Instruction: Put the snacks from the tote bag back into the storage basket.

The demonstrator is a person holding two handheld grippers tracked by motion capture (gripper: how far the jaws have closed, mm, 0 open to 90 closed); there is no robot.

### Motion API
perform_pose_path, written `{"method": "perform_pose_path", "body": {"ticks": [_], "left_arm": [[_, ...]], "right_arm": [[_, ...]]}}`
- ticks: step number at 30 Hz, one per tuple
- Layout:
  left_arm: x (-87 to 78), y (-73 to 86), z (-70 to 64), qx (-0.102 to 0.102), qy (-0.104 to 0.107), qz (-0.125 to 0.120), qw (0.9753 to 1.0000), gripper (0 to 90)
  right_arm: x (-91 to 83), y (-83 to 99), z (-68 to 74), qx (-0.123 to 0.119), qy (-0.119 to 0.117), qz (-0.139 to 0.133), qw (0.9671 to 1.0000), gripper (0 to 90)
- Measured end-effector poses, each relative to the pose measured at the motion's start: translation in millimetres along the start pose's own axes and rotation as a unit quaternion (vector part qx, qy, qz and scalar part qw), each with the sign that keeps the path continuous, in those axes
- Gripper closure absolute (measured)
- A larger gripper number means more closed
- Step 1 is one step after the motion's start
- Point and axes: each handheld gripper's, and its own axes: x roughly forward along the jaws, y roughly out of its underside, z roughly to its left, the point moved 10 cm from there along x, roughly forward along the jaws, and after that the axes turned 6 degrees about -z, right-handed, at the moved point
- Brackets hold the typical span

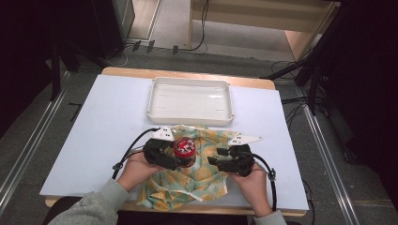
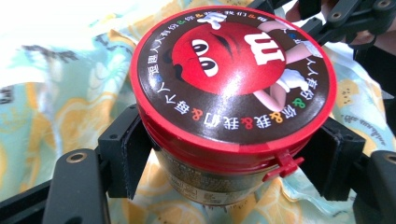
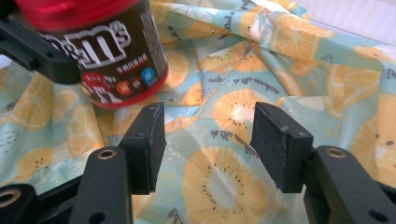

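In the high view the person's grey sleeves are cut off by the bottom edge, and the near hem of the crumpled cloth printed with orange and kiwi slices on pale green [image 1: 197, 176] runs over the front edge of the light blue table sheet [image 1: 108, 122]. On this cloth sit both tools. The left gripper [image 1: 180, 158] clasps the round brown candy jar with a red lid [image 1: 184, 150]; in the left gripper view its two black pads [image 2: 128, 156] press the jar's opposite sides just under the lid rim, so the jaws are closed on it at about the jar's width. The jar's lower part is hidden below the lid and pads there, and whether its base touches the cloth cannot be told. The jar stands roughly upright, long axis vertical, lid face up, with a small red tab [image 2: 282, 164] at the rim towards the camera.

The right gripper [image 1: 220, 158] lies just beside the jar, to its right, apart from it. In the right gripper view its jaws stand wide with only cloth between them, and the jar's brown label [image 3: 116, 70] shows upper left, top cut off and somewhat blurred.

Farther off, a white rectangular plastic tray [image 1: 190, 115] rests on the sheet beyond the cloth.
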Motion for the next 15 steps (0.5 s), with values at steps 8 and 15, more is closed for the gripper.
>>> {"method": "perform_pose_path", "body": {"ticks": [8,15], "left_arm": [[-16.0,-3.8,2.9,-0.001,-0.012,0.000,0.9999,25.9],[-24.0,-8.6,1.4,-0.009,-0.017,0.001,0.9998,25.9]], "right_arm": [[0.6,-0.4,1.3,-0.002,-0.002,0.001,1.0000,46.2],[2.3,-1.4,2.6,-0.004,-0.004,0.002,1.0000,45.3]]}}
